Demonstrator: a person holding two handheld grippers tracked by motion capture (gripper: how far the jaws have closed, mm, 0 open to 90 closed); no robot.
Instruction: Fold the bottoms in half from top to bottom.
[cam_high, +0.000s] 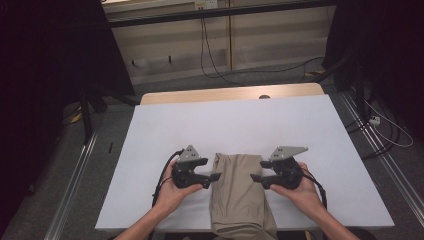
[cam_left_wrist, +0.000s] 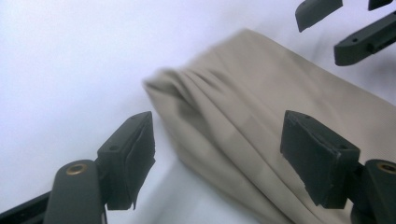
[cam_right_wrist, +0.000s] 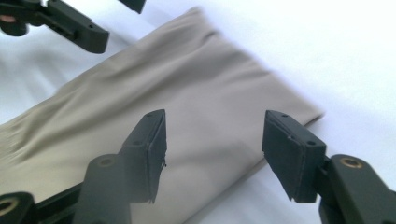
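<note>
From above, a folded tan cloth (cam_high: 242, 192) lies on the white worktop (cam_high: 165, 130) at the near edge, its lower end hanging over toward the person. The left gripper (cam_high: 214, 177) sits at the cloth's left side and the right gripper (cam_high: 254, 177) at its right, both pointing inward, each held in a hand. I'd worry the overhanging part could drag the whole cloth off the worktop if either side is tugged carelessly. Around the worktop there is only floor, loose cables and dark frames, all well apart; nothing stands in the way.

Looking along the left gripper (cam_left_wrist: 217, 156), its fingers (cam_left_wrist: 133, 154) are spread wide, holding nothing, with the cloth's (cam_left_wrist: 261, 130) bunched, pleated corner between and beyond them. Closing here might catch only the top fold, so the layers would peel apart. The other gripper's fingers show at the top right, close by; the two could bump.

Looking along the right gripper (cam_right_wrist: 215, 156), its fingers (cam_right_wrist: 152, 149) are also apart and empty, above the cloth's (cam_right_wrist: 187, 88) smoother corner. A shallow bite at that thin edge could slip.
</note>
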